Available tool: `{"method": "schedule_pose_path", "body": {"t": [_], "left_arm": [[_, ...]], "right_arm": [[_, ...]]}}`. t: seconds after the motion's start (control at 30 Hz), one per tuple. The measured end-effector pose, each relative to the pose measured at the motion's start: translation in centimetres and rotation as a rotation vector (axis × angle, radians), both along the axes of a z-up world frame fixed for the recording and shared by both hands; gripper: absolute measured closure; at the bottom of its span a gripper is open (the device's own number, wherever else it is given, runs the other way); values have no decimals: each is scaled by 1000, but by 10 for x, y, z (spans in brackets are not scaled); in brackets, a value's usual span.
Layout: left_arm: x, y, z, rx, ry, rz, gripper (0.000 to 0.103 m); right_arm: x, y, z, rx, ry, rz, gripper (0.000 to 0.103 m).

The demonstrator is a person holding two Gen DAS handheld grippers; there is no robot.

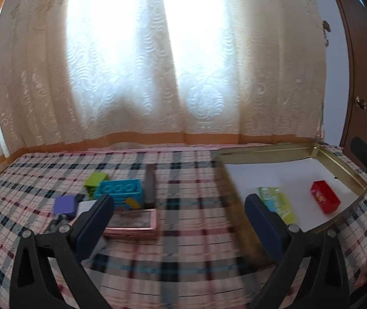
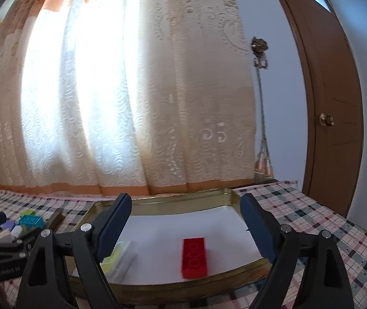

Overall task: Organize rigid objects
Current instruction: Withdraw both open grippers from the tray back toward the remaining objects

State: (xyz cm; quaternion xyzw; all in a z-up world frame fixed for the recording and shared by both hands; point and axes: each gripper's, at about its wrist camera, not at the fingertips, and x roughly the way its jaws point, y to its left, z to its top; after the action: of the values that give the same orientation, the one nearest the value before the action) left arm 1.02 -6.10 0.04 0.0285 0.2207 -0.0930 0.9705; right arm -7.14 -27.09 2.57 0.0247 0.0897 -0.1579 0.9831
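Note:
A gold metal tray (image 1: 343, 162) with a white liner lies on the plaid cloth at the right. In it sit a red brick (image 1: 325, 199) and a green box (image 1: 280, 203). The tray (image 2: 162, 202), red brick (image 2: 194, 257) and a pale green box (image 2: 121, 257) also show in the right wrist view. A cluster at the left holds a blue brick (image 1: 120, 189), a green block (image 1: 94, 180), a purple block (image 1: 65, 206), a white block (image 1: 86, 207), a pink-framed flat object (image 1: 131, 222) and a dark bar (image 1: 149, 186). My left gripper (image 1: 179, 206) is open and empty above the cloth. My right gripper (image 2: 186, 216) is open and empty over the tray.
A lace curtain (image 1: 157, 64) hangs behind the table. A brown door (image 2: 332, 103) with a brass knob (image 2: 326, 120) stands at the right. The left gripper's body (image 2: 0, 252) shows at the left of the right wrist view. The plaid cloth (image 1: 183, 244) covers the table.

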Motion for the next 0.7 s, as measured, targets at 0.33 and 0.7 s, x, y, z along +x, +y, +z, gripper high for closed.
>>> {"method": "schedule_pose_path", "body": {"t": [0.33, 0.7], "left_arm": [[7, 64, -1, 15, 6, 57, 1], [36, 156, -3, 35, 28, 190, 1]], "right_arm": [[6, 63, -7, 32, 46, 123, 15], [34, 164, -20, 48, 179, 362, 15]]}}
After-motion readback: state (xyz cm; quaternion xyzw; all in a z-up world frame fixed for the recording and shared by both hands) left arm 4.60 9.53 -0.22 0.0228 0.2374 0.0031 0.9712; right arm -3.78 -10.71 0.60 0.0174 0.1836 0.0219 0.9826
